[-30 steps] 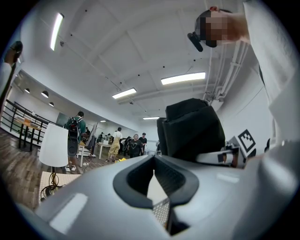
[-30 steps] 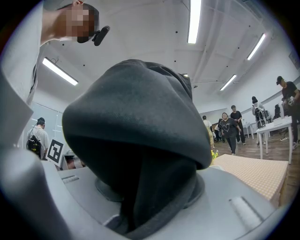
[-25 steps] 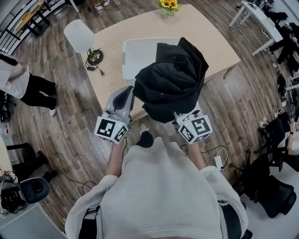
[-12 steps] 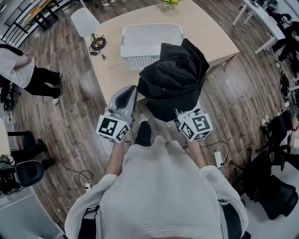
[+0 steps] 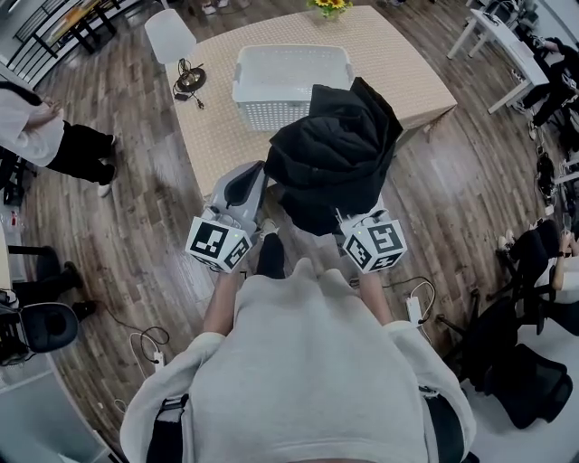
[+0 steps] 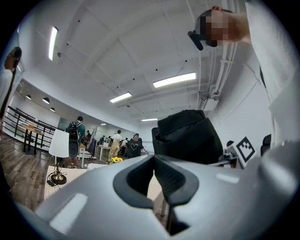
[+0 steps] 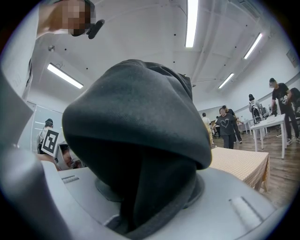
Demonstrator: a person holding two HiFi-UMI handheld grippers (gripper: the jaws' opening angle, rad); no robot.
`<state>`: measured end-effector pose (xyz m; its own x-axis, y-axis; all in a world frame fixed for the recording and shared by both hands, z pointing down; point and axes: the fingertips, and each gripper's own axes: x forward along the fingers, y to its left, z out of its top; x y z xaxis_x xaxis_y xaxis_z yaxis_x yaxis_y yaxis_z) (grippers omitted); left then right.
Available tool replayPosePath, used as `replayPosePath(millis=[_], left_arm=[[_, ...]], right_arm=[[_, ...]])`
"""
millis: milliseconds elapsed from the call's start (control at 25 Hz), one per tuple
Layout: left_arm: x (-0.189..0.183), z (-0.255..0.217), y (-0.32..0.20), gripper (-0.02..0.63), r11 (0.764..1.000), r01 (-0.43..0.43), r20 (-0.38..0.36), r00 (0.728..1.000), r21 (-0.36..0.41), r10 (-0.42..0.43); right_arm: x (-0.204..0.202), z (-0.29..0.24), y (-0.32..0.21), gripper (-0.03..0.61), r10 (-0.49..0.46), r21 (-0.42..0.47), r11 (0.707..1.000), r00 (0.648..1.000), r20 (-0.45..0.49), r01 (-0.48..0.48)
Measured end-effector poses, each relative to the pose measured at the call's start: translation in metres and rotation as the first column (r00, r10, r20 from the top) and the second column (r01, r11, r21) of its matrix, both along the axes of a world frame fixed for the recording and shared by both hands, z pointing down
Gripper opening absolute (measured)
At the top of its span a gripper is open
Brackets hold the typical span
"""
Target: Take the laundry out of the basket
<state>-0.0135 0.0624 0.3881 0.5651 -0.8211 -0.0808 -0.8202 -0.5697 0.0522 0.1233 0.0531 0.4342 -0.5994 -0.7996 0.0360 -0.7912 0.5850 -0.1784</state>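
- Holding a black jacket (image 5: 335,154) up in front of you, your right gripper (image 5: 360,224) has its jaws clamped on a fold of the cloth.
- In the right gripper view the jacket (image 7: 140,140) bulges up out of the jaws and fills most of the picture.
- Your left gripper (image 5: 253,176) is level beside it, just left of the jacket. Its jaws are closed tip to tip with nothing between them.
- In the left gripper view the tips (image 6: 153,158) meet, and the jacket (image 6: 187,136) hangs to their right, apart from them.
- The jacket is out of the basket (image 5: 280,113) and on your side of it. In the head view its upper edge overlaps the basket's near right corner.
- The white basket stands on the beige table (image 5: 398,63), towards its middle.
- A lamp (image 5: 188,80) sits at the table's left edge, and sunflowers (image 5: 327,5) stand at the far edge.
- You stand off the table's near corner, on the wood floor (image 5: 136,235).
- A person (image 5: 45,136) in a white top and dark trousers stands well apart on your left.
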Motion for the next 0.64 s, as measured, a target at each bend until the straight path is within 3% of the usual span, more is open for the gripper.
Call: replayPosePath(millis=[640], left_arm=[[0.0043, -0.0025, 0.0036, 0.008, 1.0, -0.008, -0.004, 1.0, 0.02, 0.008]], right_arm=[[0.0006, -0.0053, -0.0009, 0.166, 0.001, 0.023, 1.0, 1.0, 0.001, -0.001]])
